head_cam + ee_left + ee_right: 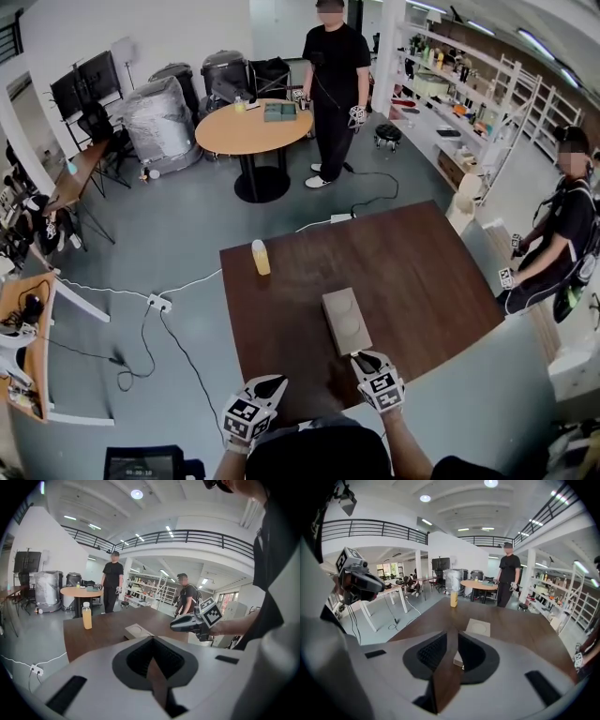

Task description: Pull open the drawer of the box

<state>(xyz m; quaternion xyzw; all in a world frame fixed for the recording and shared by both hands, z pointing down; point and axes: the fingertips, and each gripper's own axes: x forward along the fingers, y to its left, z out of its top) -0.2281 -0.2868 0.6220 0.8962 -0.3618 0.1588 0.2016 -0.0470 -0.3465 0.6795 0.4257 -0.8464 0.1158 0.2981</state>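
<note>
Beige box [345, 319] near the near edge of the wooden table [422, 272], its drawer seemingly not yet pulled out.

Its short drawer front [458, 658] faces the person, and the right gripper [367, 360] sits just at that end, jaws a crack apart around it without visibly pinching anything. For a clean pull, I would centre the tips on the small pull, close firmly, then draw straight back and level, since a light box may slide instead. The left gripper [272, 382], jaws together on nothing, hangs by the near left corner and could brace the box. An orange bottle [261, 257] stands well apart, toward the left edge.
</note>
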